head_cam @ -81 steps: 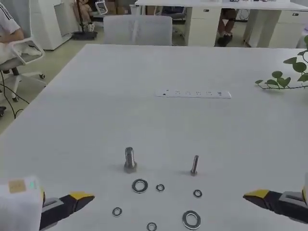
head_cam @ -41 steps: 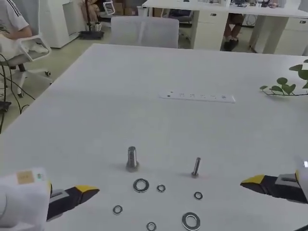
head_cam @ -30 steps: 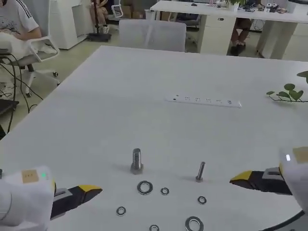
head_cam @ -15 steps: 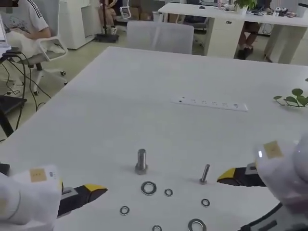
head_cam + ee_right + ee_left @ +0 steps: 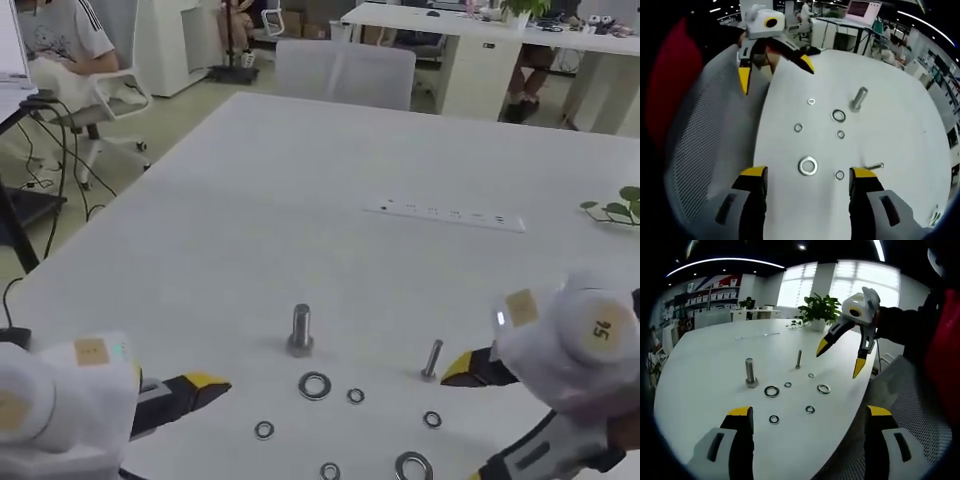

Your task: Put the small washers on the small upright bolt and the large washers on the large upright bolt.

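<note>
The large bolt (image 5: 301, 330) and the small bolt (image 5: 432, 358) stand upright on the white table (image 5: 300, 200). Before them lie two large washers (image 5: 314, 385) (image 5: 413, 466) and several small washers (image 5: 355, 396). My left gripper (image 5: 195, 392) hovers open at the near left, left of the washers. My right gripper (image 5: 470, 368) is open just right of the small bolt. In the right gripper view, a large washer (image 5: 808, 165) lies between the wide-apart jaws of the right gripper (image 5: 809, 173), with the small bolt (image 5: 874, 166) beside the right jaw. The left gripper (image 5: 809, 411) faces the washers (image 5: 772, 391).
A white power strip (image 5: 455, 215) lies across the middle of the table. Plant leaves (image 5: 618, 210) reach in at the right edge. A chair (image 5: 345, 72) stands at the far side, and a person (image 5: 70, 40) sits at the far left.
My right gripper has moved left and now sits close beside the small bolt. The left gripper has held its place. The head camera has shifted, so the whole scene sits further right.
</note>
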The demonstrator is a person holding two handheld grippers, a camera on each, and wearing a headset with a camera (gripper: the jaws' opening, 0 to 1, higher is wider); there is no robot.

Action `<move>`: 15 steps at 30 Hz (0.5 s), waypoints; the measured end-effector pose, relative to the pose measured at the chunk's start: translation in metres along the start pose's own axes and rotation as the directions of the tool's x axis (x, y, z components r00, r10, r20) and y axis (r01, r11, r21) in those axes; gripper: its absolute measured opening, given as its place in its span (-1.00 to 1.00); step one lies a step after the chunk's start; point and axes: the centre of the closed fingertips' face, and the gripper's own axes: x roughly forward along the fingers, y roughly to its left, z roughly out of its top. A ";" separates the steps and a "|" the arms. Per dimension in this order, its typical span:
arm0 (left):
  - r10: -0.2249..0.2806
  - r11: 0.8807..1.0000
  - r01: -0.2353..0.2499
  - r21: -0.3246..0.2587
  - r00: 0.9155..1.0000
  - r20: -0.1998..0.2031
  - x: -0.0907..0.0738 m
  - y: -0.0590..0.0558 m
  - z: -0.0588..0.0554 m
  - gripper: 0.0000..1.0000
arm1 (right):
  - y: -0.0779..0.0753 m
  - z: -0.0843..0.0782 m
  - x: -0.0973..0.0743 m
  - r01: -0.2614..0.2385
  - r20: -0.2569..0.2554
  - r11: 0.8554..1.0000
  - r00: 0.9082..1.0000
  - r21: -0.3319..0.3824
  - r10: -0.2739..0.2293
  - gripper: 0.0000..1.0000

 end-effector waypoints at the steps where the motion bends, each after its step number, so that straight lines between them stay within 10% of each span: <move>1: 0.001 1.000 -0.001 0.000 1.000 0.001 0.000 0.000 0.000 0.84 | 0.000 0.000 0.002 0.000 -0.007 1.000 1.000 -0.008 0.000 0.31; 15: 0.008 1.000 -0.008 -0.002 1.000 0.010 0.000 0.000 0.002 0.83 | 0.001 -0.005 0.022 -0.047 -0.093 0.997 0.995 -0.055 0.042 0.05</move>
